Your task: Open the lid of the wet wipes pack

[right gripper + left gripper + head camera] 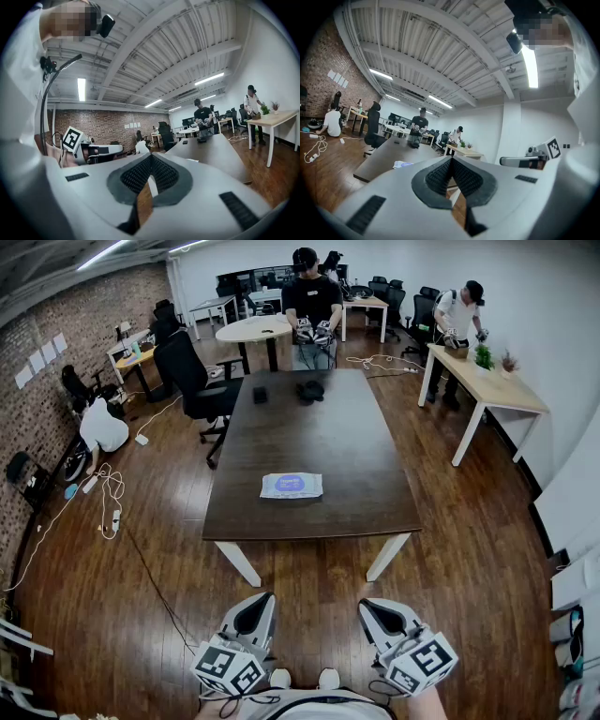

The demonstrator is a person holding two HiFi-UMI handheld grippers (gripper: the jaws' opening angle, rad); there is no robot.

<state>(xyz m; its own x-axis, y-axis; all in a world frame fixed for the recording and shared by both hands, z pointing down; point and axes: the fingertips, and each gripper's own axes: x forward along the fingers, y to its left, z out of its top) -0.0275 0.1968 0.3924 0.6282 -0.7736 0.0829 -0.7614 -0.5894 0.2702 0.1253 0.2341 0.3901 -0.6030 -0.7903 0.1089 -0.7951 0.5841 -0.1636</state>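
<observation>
The wet wipes pack [292,486] lies flat near the 6 o'clock end of the dark table [356,446]. It is too small in the head view for its lid to be made out. In the left gripper view only a sliver of it shows over the tool's body. Both tools sit low at 6 o'clock in the head view, over the wooden floor [141,615] and well apart from the table. The left tool [255,602] has its jaws pressed together on nothing. The right tool [374,607] is likewise fully closed and empty. The pack lies at their 12 o'clock, untouched.
</observation>
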